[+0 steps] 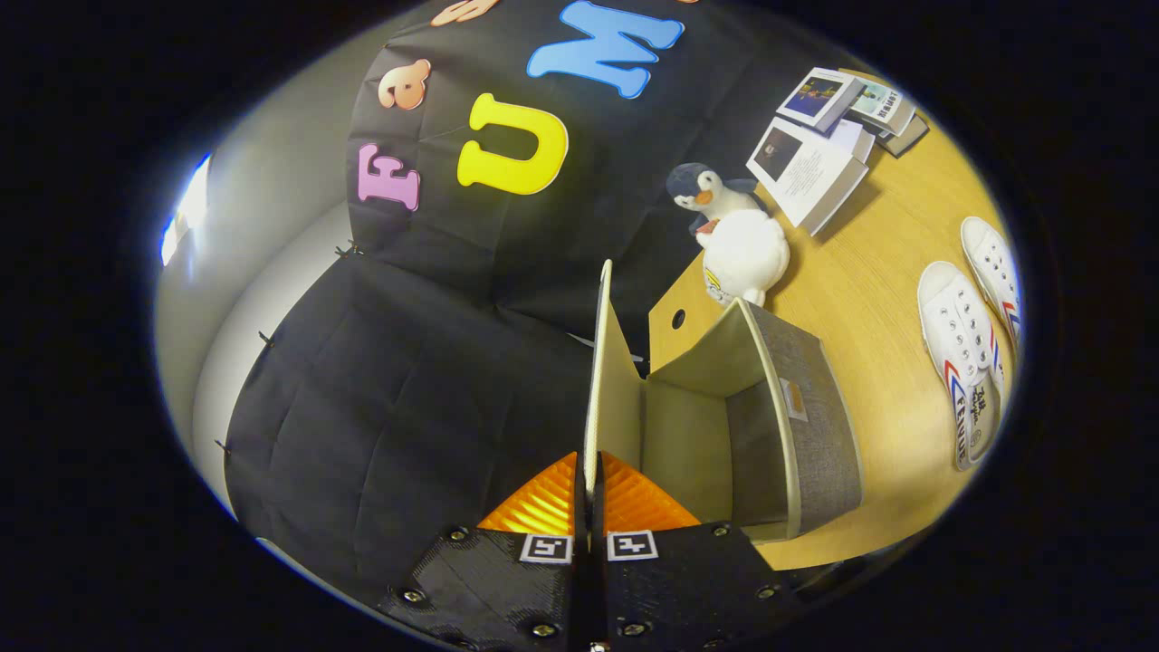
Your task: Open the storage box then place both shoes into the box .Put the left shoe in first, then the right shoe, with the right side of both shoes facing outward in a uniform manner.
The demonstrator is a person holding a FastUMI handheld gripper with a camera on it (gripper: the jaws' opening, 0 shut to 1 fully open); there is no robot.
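So the gripper (589, 471) has its two fingers pinched tight on the edge of the lid (605, 362) of the storage box (797, 435), and the lid stands swung up, clear of the opening, so the box looks pretty much open already. Inside it's bare as far as the lining shows (no shoe in there yet), which means the opening step is about done and both placements are left, left shoe first. Count-wise: two white shoes, one (958, 349) nearer the box and the other (994, 267) just beyond it, lying side by side on the wooden table (869, 272), well apart from the box. There's one plush penguin (738, 240) just past the box's far corner, and a small pile of booklets (819, 154) further back, looks like three or four, hard to say exactly.
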